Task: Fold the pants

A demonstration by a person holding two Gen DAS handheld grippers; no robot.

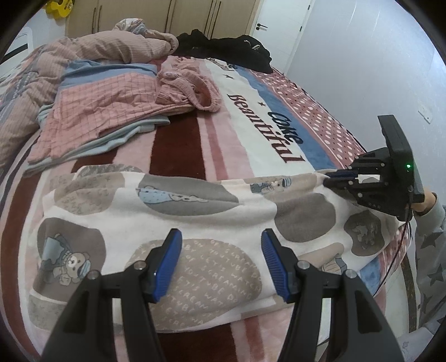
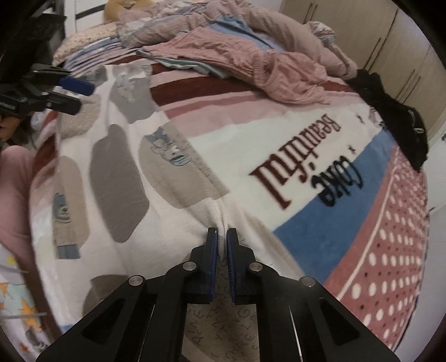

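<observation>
The white pants [image 1: 195, 217] with grey and tan patches and bear prints lie flat across the near edge of the bed. My left gripper [image 1: 221, 236] hovers open just above their near edge, holding nothing. My right gripper [image 2: 222, 234] is shut on a pinched ridge of the pants' fabric [image 2: 178, 195]; in the left wrist view it [image 1: 334, 176] grips the pants' far right corner. The left gripper also shows at the far left of the right wrist view [image 2: 75, 94], open.
A striped blanket [image 1: 251, 117] with "Beautiful" lettering covers the bed. Folded pink checked clothes [image 1: 106, 111], a crumpled pink garment [image 1: 189, 86] and a black garment [image 1: 228, 47] lie further back. Wardrobe doors [image 1: 167, 14] stand behind. The bed edge drops off at right.
</observation>
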